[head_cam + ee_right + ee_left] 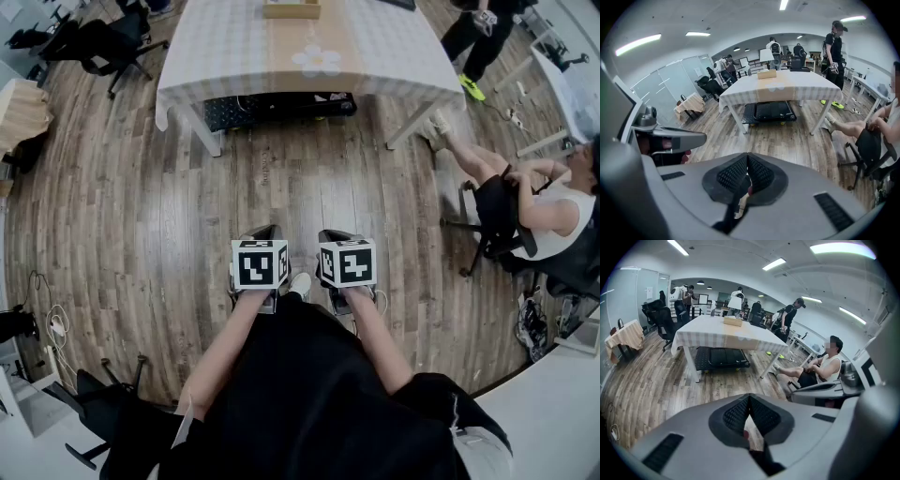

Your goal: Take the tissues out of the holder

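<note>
The tissue holder (292,9), a light wooden box, stands on the far side of the cloth-covered table (234,56), well away from both grippers. It also shows small in the left gripper view as the holder (733,321) and in the right gripper view as the holder (767,74). My left gripper (262,232) and right gripper (338,234) hang side by side over the wooden floor, close to my body, pointing down and forward. The jaws of the left gripper (749,397) meet at the tip with nothing between them. The right gripper (747,156) is likewise shut and empty.
A black wheeled platform (277,108) lies under the table. A person sits on a chair (497,216) at the right with legs stretched toward the table leg. Another person (478,37) stands at the far right. Office chairs (103,42) stand at the far left; a white desk (553,412) is near right.
</note>
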Tool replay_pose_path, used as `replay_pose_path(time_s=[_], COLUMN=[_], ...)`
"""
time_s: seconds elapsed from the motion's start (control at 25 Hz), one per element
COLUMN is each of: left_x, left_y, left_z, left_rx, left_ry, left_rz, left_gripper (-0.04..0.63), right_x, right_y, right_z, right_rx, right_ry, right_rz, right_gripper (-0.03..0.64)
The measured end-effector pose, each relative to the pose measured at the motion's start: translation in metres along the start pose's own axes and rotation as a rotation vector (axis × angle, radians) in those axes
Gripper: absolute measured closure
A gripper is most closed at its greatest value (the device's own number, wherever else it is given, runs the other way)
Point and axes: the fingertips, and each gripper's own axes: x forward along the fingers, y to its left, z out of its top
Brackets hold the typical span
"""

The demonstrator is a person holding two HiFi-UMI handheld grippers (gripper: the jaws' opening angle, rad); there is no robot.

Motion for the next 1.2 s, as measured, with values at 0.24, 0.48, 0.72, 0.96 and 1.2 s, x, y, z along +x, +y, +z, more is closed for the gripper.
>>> replay_pose_path(time_s=[0.24, 0.48, 0.72, 0.96, 1.2], left_x=[-0.006, -0.015, -0.020, -0.008, 0.004], left_y=[0.010, 0.028, 0.037, 0.013, -0.007], left_z=[-0.001, 0.002, -0.002, 0.009, 0.013], left_rx=[0.002, -0.036, -0.068, -0.022, 0.039], left_ry=[0.005, -0.018, -0.013, 0.000, 0.021], left_rz=[0.008, 0.036, 0.081, 0.052, 0.026], left_gripper=[0.595, 0.595, 0.595, 0.595, 0.595], right_x=[0.007, 0.012, 0.013, -0.001, -0.006], right_y=[0.015, 0.036, 0.051, 0.026, 0.004], right_z=[-0.001, 0.017, 0.025, 0.028, 0.017], right_rx=[-0.013, -0.070, -0.096, -0.042, 0.000], right_ry=[0.005, -0.005, -0.032, -0.084, -0.093], right_rz=[0.036, 0.071, 0.139, 0.155, 0.144], right_gripper=[0.603, 0.603, 0.603, 0.603, 0.601])
